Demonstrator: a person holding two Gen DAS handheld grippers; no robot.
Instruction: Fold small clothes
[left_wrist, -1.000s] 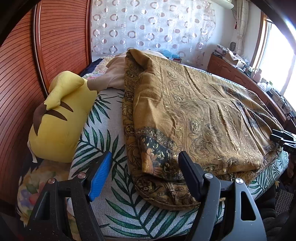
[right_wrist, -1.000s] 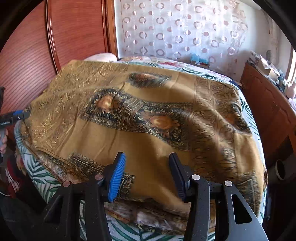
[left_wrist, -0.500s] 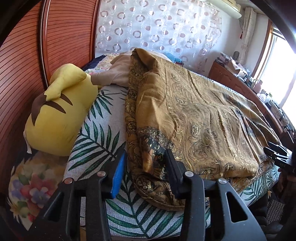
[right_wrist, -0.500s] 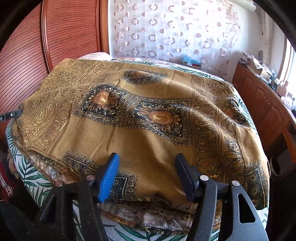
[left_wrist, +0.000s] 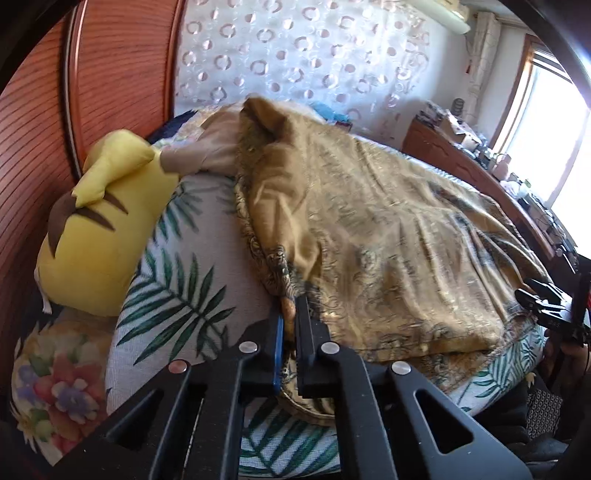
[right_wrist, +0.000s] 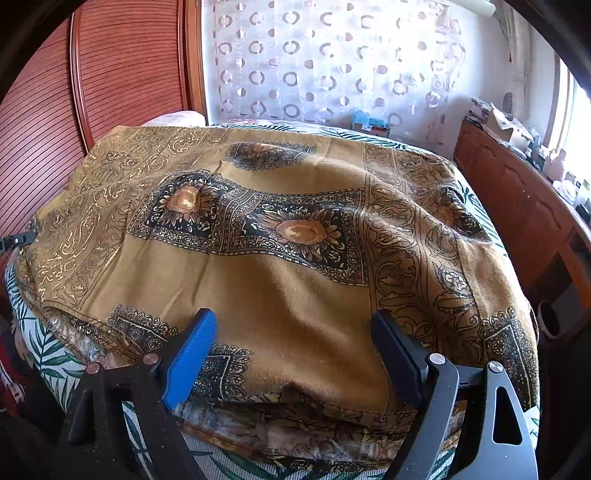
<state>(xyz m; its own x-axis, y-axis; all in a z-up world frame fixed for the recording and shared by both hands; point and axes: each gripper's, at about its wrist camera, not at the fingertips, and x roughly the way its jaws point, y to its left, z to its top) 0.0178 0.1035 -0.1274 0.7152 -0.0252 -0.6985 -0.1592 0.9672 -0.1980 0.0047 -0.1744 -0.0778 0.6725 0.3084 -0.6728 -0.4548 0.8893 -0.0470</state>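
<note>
Scarf (right_wrist: 295, 280) was spread over the bed (left_wrist: 177, 295); its near-left corner was clamped by the left gripper (left_wrist: 289, 317), while the right gripper (right_wrist: 291, 332) was held released above the near edge.

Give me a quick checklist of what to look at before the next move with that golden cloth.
1. Left claw shut on the cloth edge: ok.
2. Right claw open over the near hem, gripping nothing: ok.
3. How many layers the left claw pinches: cannot tell.
4. Cloth lying flat: not ok, it is bunched up near the yellow plush toy.
5. Plush toy apart from the cloth: ok.
6. Cloth kept on the bed: ok at the near edge; the far side is hidden.
</note>
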